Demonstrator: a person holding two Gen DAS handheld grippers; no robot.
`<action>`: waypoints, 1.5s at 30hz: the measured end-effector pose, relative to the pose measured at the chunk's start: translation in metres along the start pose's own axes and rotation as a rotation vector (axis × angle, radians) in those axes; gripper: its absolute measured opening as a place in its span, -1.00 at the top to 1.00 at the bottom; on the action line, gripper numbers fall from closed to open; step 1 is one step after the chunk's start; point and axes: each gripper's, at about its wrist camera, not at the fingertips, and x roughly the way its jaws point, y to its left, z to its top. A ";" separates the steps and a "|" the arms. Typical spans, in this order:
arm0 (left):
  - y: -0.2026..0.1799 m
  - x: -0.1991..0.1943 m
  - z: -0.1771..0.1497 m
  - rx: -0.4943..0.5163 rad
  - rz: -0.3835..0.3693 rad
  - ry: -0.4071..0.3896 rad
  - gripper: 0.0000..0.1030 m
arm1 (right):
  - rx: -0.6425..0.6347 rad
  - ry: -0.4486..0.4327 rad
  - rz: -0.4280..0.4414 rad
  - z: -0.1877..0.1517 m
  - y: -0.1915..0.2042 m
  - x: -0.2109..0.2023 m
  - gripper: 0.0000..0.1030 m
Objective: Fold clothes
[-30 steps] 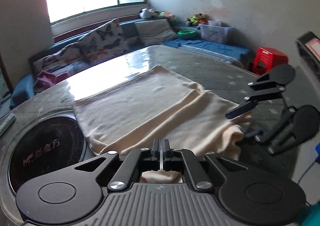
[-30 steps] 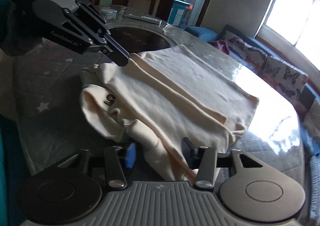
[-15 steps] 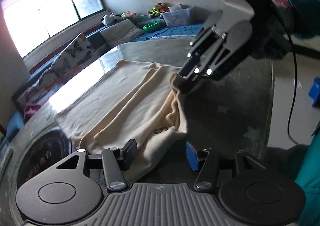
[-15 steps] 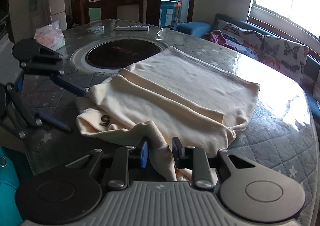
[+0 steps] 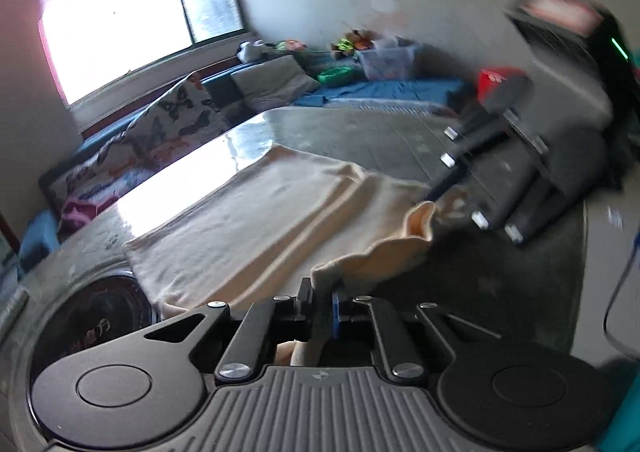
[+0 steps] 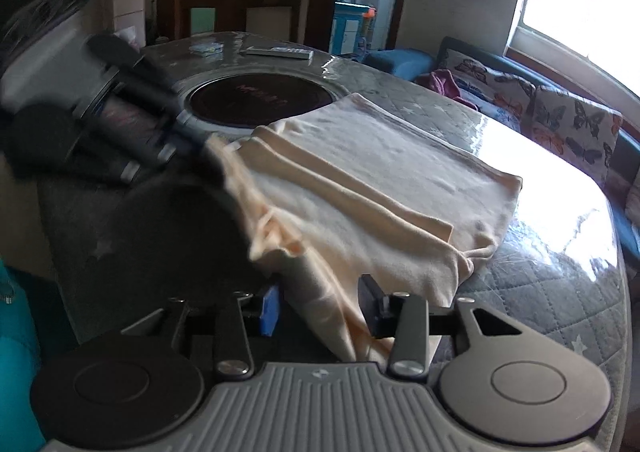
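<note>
Two grippers at cream garment [image 6: 360,187], left gripper [image 5: 320,304] jaws clamped on hem, right gripper [image 6: 320,304] jaws apart, round hotplate [image 6: 260,101] beside.

One cream knit garment [image 6: 360,187], two black two-finger grippers [image 5: 320,306] [image 6: 318,310], one round black glass cooktop [image 6: 260,101], one grey quilted table [image 6: 552,292], two butterfly-print cushions [image 6: 532,107] counted.
</note>
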 end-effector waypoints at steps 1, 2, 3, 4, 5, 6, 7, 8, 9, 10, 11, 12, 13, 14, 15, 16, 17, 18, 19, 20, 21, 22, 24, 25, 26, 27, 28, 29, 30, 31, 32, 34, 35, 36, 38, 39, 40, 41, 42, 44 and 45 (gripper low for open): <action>0.004 0.002 0.003 -0.018 -0.003 -0.001 0.82 | -0.020 -0.003 -0.002 -0.002 0.003 0.000 0.14; 0.008 0.004 0.005 -0.030 -0.006 -0.001 0.82 | -0.034 -0.004 -0.009 -0.003 0.004 0.001 0.12; 0.011 0.006 0.007 -0.043 -0.009 0.000 0.82 | -0.049 -0.004 -0.017 -0.004 0.006 0.003 0.12; 0.013 0.008 0.008 -0.053 -0.013 0.002 0.82 | -0.062 -0.005 -0.024 -0.004 0.008 0.004 0.12; 0.015 0.009 0.009 -0.061 -0.014 0.005 0.82 | -0.069 -0.007 -0.031 -0.005 0.008 0.006 0.13; 0.015 0.010 0.008 -0.065 -0.016 0.008 0.82 | -0.063 -0.006 -0.031 -0.004 0.007 0.009 0.18; 0.014 0.010 0.008 -0.064 -0.019 0.010 0.81 | -0.043 -0.003 -0.022 -0.003 0.004 0.013 0.23; 0.012 0.009 0.006 -0.062 -0.017 0.013 0.78 | -0.023 -0.002 -0.015 -0.002 0.001 0.015 0.29; 0.010 0.008 0.004 -0.057 -0.012 0.018 0.74 | -0.004 -0.004 -0.010 0.000 -0.001 0.015 0.51; 0.008 0.008 0.001 -0.052 -0.006 0.023 0.72 | 0.014 -0.006 -0.005 0.001 -0.004 0.016 0.58; 0.006 0.006 -0.002 -0.048 0.006 0.028 0.63 | 0.033 -0.009 0.000 0.003 -0.007 0.016 0.61; 0.004 0.005 -0.005 -0.043 0.018 0.031 0.47 | 0.052 -0.011 0.006 0.005 -0.010 0.017 0.65; 0.003 0.003 -0.009 -0.038 0.029 0.034 0.44 | 0.070 -0.014 0.011 0.006 -0.013 0.017 0.66; 0.002 0.001 -0.012 -0.033 0.035 0.036 0.44 | 0.089 -0.016 0.016 0.008 -0.015 0.018 0.66; 0.001 0.000 -0.016 -0.029 0.041 0.040 0.43 | 0.105 -0.019 0.020 0.010 -0.018 0.018 0.67; 0.000 -0.001 -0.019 -0.025 0.051 0.043 0.39 | 0.114 -0.024 0.020 0.011 -0.019 0.016 0.67; -0.001 -0.002 -0.022 -0.019 0.058 0.046 0.33 | 0.123 -0.030 0.021 0.012 -0.021 0.015 0.67; -0.002 -0.003 -0.025 -0.011 0.062 0.050 0.30 | 0.133 -0.036 0.022 0.014 -0.023 0.014 0.67; -0.004 -0.003 -0.028 0.003 0.070 0.054 0.30 | 0.143 -0.041 0.021 0.016 -0.024 0.013 0.67; -0.006 -0.003 -0.030 0.020 0.076 0.058 0.30 | 0.149 -0.044 0.020 0.017 -0.025 0.013 0.67; -0.008 -0.003 -0.032 0.036 0.082 0.063 0.29 | 0.150 -0.047 0.017 0.018 -0.026 0.012 0.67; -0.009 -0.002 -0.034 0.054 0.085 0.066 0.28 | 0.151 -0.049 0.014 0.018 -0.026 0.012 0.67; -0.012 0.001 -0.037 0.086 0.089 0.076 0.27 | 0.156 -0.053 0.011 0.020 -0.026 0.013 0.67; -0.012 0.002 -0.038 0.098 0.092 0.080 0.26 | 0.158 -0.055 0.007 0.020 -0.026 0.013 0.68; -0.013 0.003 -0.039 0.109 0.095 0.083 0.26 | 0.161 -0.056 0.005 0.019 -0.026 0.014 0.68; -0.012 0.003 -0.039 0.110 0.093 0.083 0.26 | 0.165 -0.058 0.002 0.019 -0.026 0.014 0.68; -0.011 0.003 -0.040 0.110 0.090 0.082 0.26 | 0.170 -0.057 -0.003 0.018 -0.025 0.015 0.69; -0.010 0.003 -0.040 0.108 0.085 0.083 0.26 | 0.175 -0.059 -0.006 0.017 -0.025 0.015 0.70; -0.008 0.004 -0.040 0.105 0.081 0.085 0.33 | 0.178 -0.064 -0.008 0.016 -0.024 0.015 0.74; -0.005 0.004 -0.039 0.095 0.078 0.085 0.40 | 0.184 -0.070 -0.008 0.016 -0.024 0.015 0.77; -0.002 0.004 -0.039 0.085 0.074 0.086 0.56 | 0.189 -0.075 -0.008 0.015 -0.023 0.014 0.78; 0.009 0.003 -0.037 0.033 0.053 0.087 0.70 | 0.198 -0.091 -0.012 0.015 -0.022 0.011 0.80; 0.014 0.001 -0.036 -0.004 0.036 0.088 0.77 | 0.198 -0.095 -0.014 0.015 -0.021 0.010 0.81; 0.019 0.000 -0.035 -0.040 0.020 0.089 0.79 | 0.196 -0.099 -0.016 0.015 -0.020 0.008 0.82; 0.022 -0.004 -0.033 -0.065 0.014 0.087 0.83 | 0.187 -0.108 -0.015 0.016 -0.017 0.004 0.83; 0.023 -0.006 -0.032 -0.072 0.011 0.085 0.84 | 0.181 -0.114 -0.014 0.016 -0.015 0.002 0.83; 0.022 -0.010 -0.032 -0.076 0.009 0.082 0.84 | 0.174 -0.119 -0.013 0.017 -0.013 -0.001 0.83; 0.022 -0.014 -0.032 -0.080 0.003 0.079 0.84 | 0.165 -0.123 -0.011 0.017 -0.010 -0.005 0.83; 0.021 -0.018 -0.032 -0.085 -0.004 0.079 0.84 | 0.157 -0.126 -0.008 0.018 -0.007 -0.009 0.83; 0.018 -0.029 -0.032 -0.089 -0.021 0.075 0.84 | 0.148 -0.130 -0.001 0.018 -0.003 -0.019 0.83; 0.015 -0.037 -0.034 -0.085 -0.029 0.074 0.84 | 0.147 -0.128 0.005 0.016 0.001 -0.025 0.83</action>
